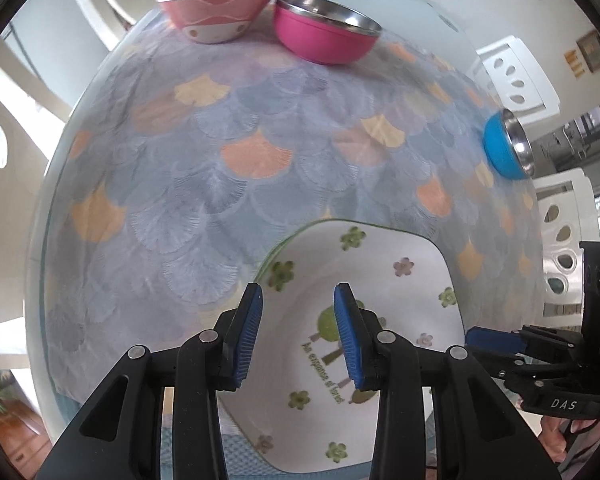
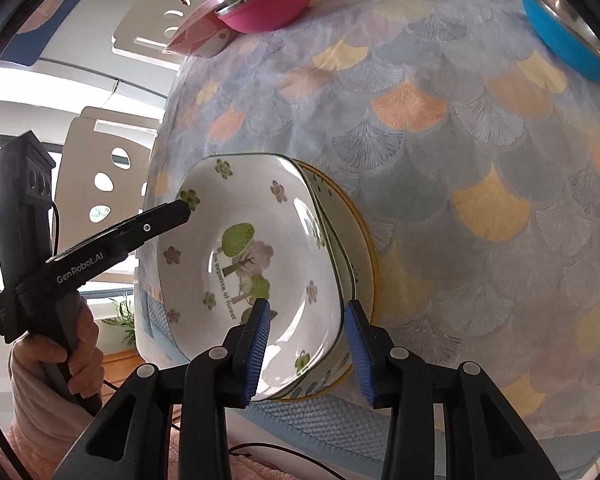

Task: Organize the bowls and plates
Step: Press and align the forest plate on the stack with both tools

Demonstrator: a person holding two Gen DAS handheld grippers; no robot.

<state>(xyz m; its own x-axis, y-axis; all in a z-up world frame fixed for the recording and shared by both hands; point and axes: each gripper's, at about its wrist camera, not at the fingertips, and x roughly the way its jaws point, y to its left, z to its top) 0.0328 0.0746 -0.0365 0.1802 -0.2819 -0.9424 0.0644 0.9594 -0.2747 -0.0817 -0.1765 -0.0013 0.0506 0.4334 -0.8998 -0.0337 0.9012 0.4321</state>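
A white square plate (image 1: 380,264) (image 2: 204,280) with green flowers lies near the table's front edge, on top of a yellow-rimmed plate (image 2: 366,248). My left gripper (image 1: 300,320) (image 2: 182,206) is open and straddles the plate's left rim without pressing on it. At the opposite rim my right gripper (image 2: 308,344) (image 1: 474,338) is also open, one finger over the plate and one outside it. At the far edge stand a pale pink bowl (image 1: 216,8) (image 2: 200,36) and a magenta steel-lined bowl (image 1: 324,28) (image 2: 268,0). A blue steel-lined bowl (image 1: 508,148) (image 2: 564,28) is at the right.
The round table (image 1: 240,152) carries a scale-patterned cloth under glass. White chairs (image 1: 516,76) (image 2: 100,168) ring it. A person's hand (image 2: 72,344) holds the left gripper's handle, with a cable trailing below.
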